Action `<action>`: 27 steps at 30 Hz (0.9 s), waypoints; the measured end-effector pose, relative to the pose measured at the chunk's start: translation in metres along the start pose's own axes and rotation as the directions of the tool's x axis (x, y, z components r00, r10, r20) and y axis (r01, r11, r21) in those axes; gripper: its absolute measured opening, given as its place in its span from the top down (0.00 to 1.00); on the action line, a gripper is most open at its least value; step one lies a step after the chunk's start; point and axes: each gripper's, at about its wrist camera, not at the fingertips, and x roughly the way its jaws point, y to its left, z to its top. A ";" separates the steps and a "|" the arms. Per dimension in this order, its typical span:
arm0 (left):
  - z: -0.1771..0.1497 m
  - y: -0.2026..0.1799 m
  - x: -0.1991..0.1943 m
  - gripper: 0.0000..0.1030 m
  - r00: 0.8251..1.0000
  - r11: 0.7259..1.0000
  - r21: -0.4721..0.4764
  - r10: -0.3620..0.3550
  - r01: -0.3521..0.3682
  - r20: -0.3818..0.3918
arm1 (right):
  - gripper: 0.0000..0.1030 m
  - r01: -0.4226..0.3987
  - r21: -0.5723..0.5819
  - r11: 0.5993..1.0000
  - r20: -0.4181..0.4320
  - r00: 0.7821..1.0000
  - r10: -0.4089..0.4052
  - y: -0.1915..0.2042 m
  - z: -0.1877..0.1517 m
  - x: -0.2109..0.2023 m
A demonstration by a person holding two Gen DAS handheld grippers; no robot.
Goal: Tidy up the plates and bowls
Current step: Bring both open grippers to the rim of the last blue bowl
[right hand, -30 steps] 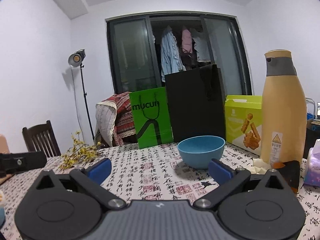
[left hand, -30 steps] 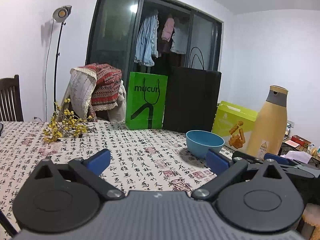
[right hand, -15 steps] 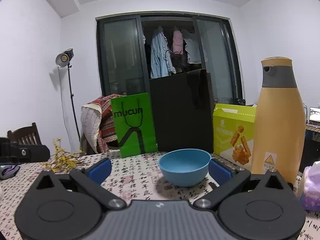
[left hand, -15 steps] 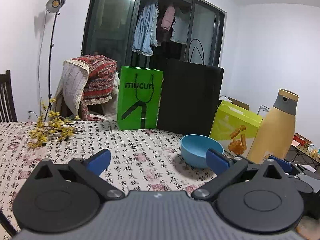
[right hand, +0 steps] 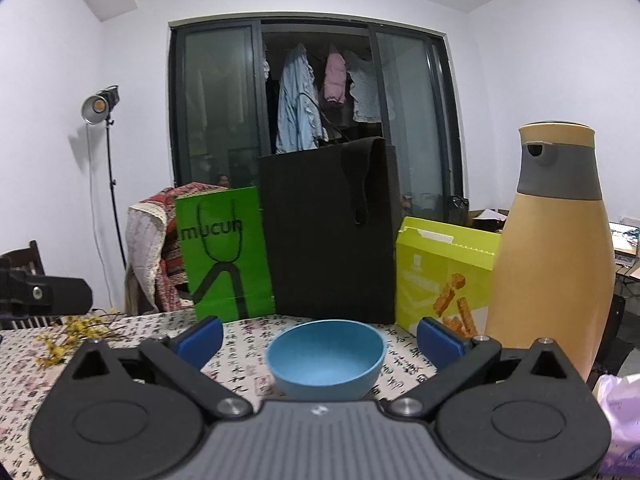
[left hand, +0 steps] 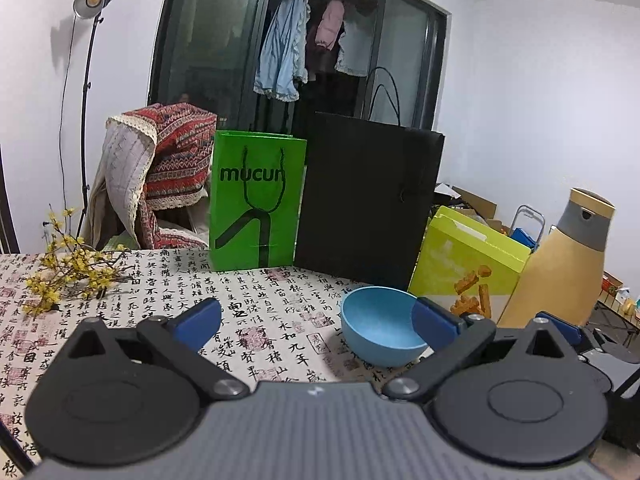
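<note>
- The right gripper (right hand: 318, 338) is spread wide and holds nothing; the blue bowl (right hand: 326, 358) sits upright on the patterned tablecloth (right hand: 244, 364) straight ahead, framed between the two blue fingertips (right hand: 200, 340) but beyond them, not touched.
- The left gripper (left hand: 316, 322) is also wide and empty; from it the same blue bowl (left hand: 380, 332) lies ahead and to the right, partly behind its right fingertip.
- The bowl looks like a matte, thin-walled piece, probably light and stiff, so it should lift easily but may skid on the cloth if nudged side-on.
- The best hold is likely the near rim, one finger inside and one outside the wall; the rounded outer body is too broad and curved to pinch securely.
- The tall tan bottle (right hand: 554, 256) and yellow-green box (right hand: 440, 276) stand ahead to the right, near the bowl, so a swing that way could knock them.
- No plates show in either view.
</note>
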 end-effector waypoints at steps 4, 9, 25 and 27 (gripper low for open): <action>0.009 -0.003 0.019 0.00 1.000 1.000 -0.016 0.020 -0.020 -0.009 | 0.00 0.026 0.009 1.000 -0.018 1.000 -0.026 -0.007 0.006 0.020; 0.017 -0.002 0.048 0.00 0.997 0.997 -0.049 0.050 -0.052 -0.053 | 0.00 0.056 0.036 0.998 -0.047 0.997 -0.054 -0.016 0.011 0.046; 0.026 -0.001 0.133 0.00 0.978 0.986 -0.109 0.102 -0.123 -0.182 | 0.00 0.131 0.124 0.984 -0.137 0.984 -0.114 -0.040 0.019 0.112; 0.024 -0.003 0.140 0.00 0.976 0.986 -0.110 0.100 -0.122 -0.192 | 0.00 0.137 0.141 0.980 -0.146 0.982 -0.116 -0.043 0.019 0.118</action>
